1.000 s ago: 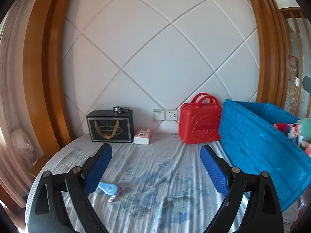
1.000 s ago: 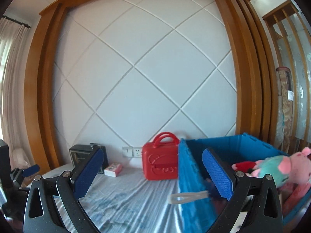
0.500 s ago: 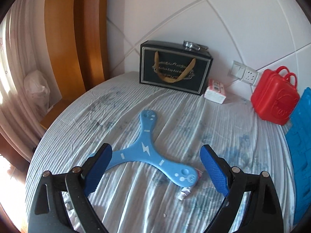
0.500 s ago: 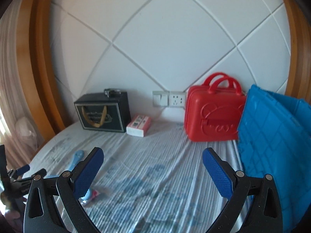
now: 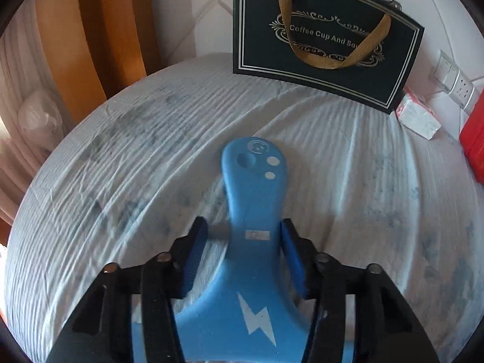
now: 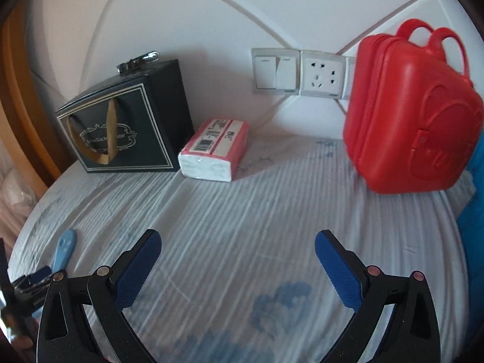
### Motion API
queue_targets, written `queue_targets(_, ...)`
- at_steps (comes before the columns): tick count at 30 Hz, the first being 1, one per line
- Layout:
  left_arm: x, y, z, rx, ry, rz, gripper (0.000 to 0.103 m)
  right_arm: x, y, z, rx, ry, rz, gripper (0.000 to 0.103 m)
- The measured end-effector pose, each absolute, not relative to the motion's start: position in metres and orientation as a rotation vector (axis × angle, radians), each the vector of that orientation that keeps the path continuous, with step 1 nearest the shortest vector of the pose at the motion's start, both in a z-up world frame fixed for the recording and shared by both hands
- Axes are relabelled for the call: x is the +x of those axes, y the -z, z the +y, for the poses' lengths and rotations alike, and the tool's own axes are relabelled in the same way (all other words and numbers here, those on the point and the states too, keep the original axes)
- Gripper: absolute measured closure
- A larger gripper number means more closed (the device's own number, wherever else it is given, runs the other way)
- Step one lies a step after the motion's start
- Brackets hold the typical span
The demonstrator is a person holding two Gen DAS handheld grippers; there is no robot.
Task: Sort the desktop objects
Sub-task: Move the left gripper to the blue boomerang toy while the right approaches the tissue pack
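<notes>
I have the left gripper [image 5: 243, 236] down over the blue three-armed toy [image 5: 251, 199], which lies flat on the striped tablecloth [image 5: 121, 166]. The toy is broad at its hub, so I straddle one of its narrower arms, where two fingers can span the width. My judgement is that this is the pickup step for sorting.

Position of the toy relative to the fingers: the arm runs forward between them, its rounded tip well beyond the fingertips. The right pad [image 5: 292, 254] sits against or just beside the arm's edge. The left pad [image 5: 195, 251] stands off, with a strip of cloth showing between it and the arm. The fingers are partly drawn in around the arm but not yet pinching it. I judge the grip off-centre; closing may nudge the toy sideways.

The right gripper [image 6: 237, 258] hangs above bare cloth, fingers spread wide and holding nothing. In its view the toy's tip [image 6: 66, 246] shows at the far left. Along the wall stand a black gift box [image 6: 127, 124], a tissue pack [image 6: 216, 148] and a red case [image 6: 414, 115], all well apart from both grippers.
</notes>
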State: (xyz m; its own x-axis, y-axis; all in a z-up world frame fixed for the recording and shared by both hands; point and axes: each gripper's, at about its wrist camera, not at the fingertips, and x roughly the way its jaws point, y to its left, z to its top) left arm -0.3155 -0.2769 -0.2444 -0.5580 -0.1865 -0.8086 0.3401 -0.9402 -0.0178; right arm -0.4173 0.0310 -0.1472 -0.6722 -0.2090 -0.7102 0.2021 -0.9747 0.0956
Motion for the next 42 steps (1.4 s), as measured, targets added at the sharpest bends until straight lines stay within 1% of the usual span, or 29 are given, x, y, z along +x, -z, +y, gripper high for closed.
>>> queue_targets(1,-0.324,0.245,-0.281,1.271,2.530,0.247,0.065,-0.432,0.154,0.024,1.147,2.678,-0.025,0.000)
queue_targets(7,-0.373,0.245,-0.313,1.217,2.515,0.271,0.066,-0.520,0.178,-0.024,1.169,2.678,-0.006,0.000)
queue_targets(13,-0.380,0.247,-0.321,1.182,2.519,0.285,0.066,-0.568,0.197,-0.056,1.214,2.669,0.070,0.000)
queue_targets(16,-0.382,0.246,-0.322,1.184,2.522,0.287,0.066,-0.587,0.212,-0.064,1.288,2.678,0.138,0.000)
queue_targets(17,-0.382,0.246,-0.322,1.185,2.522,0.284,0.066,-0.592,0.217,-0.063,1.316,2.666,0.126,0.000)
queue_targets(18,-0.381,0.245,-0.321,1.189,2.523,0.278,0.066,-0.595,0.220,-0.059,1.329,2.657,0.093,0.002)
queue_targets(19,-0.380,0.245,-0.321,1.199,2.522,0.277,0.066,-0.593,0.221,-0.053,1.338,2.659,0.055,0.008)
queue_targets(20,-0.378,0.244,-0.321,1.213,2.519,0.280,0.066,-0.588,0.221,-0.046,1.346,2.668,0.038,0.011)
queue_targets(25,-0.346,0.241,-0.309,1.290,2.527,0.257,0.066,-0.532,0.218,-0.015,1.397,2.587,0.125,0.012)
queue_targets(31,-0.294,0.229,-0.298,1.379,2.495,0.230,0.066,-0.415,0.216,0.013,1.450,2.419,0.197,0.011)
queue_targets(33,-0.273,0.221,-0.296,1.358,2.454,0.264,0.066,-0.376,0.215,0.018,1.452,2.400,0.208,0.011)
queue_targets(35,-0.253,0.214,-0.293,1.342,2.427,0.330,0.061,-0.343,0.218,0.017,1.450,2.392,0.199,0.011)
queue_targets(36,-0.242,0.211,-0.291,1.334,2.416,0.360,0.053,-0.335,0.218,0.018,1.456,2.398,0.192,0.010)
queue_targets(37,-0.232,0.209,-0.287,1.327,2.410,0.377,0.046,-0.324,0.219,0.020,1.466,2.400,0.186,0.010)
queue_targets(39,-0.216,0.206,-0.278,1.317,2.397,0.407,0.041,-0.319,0.223,0.026,1.506,2.370,0.166,0.008)
queue_targets(40,-0.212,0.207,-0.276,1.323,2.399,0.431,0.040,-0.316,0.225,0.025,1.516,2.361,0.174,0.009)
queue_targets(42,-0.215,0.213,-0.270,1.346,2.381,0.476,0.040,-0.308,0.220,0.015,1.499,2.369,0.264,0.008)
